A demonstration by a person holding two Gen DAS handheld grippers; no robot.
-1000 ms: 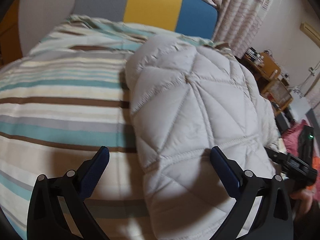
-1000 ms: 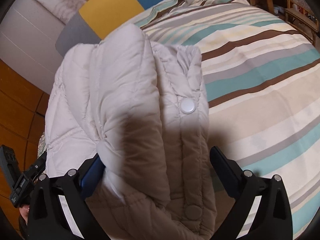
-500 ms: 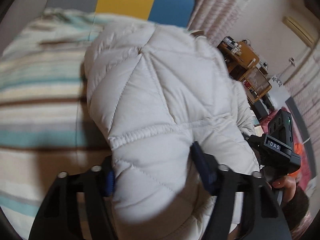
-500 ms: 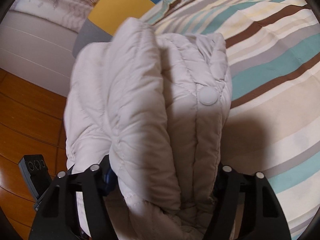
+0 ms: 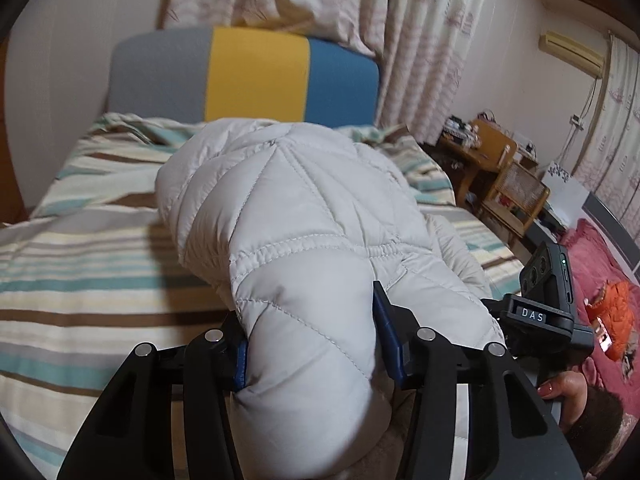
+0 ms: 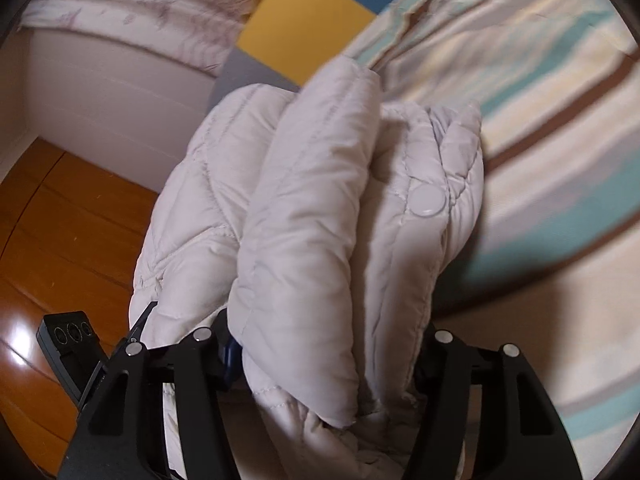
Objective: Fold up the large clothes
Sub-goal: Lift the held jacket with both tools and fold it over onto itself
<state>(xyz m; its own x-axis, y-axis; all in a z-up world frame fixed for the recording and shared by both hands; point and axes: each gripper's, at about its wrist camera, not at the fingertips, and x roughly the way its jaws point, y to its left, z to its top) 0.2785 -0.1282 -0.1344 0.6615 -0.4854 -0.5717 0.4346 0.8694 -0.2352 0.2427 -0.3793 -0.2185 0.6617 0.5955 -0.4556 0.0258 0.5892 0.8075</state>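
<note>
Bulging between both pairs of closing jaws, the quilted jacket (image 5: 304, 216) is pinched by the left gripper (image 5: 310, 340) and right gripper (image 6: 324, 356) above the striped bedspread (image 5: 80, 264); puffy, pale, stitched fabric, round snap button (image 6: 427, 200).

Off-white quilted jacket (image 5: 304, 216); bedspread (image 5: 80, 264) striped teal, brown, cream.

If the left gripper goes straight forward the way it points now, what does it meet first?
The quilted jacket: the left gripper is closing on it, so its bulk lies directly ahead.
</note>
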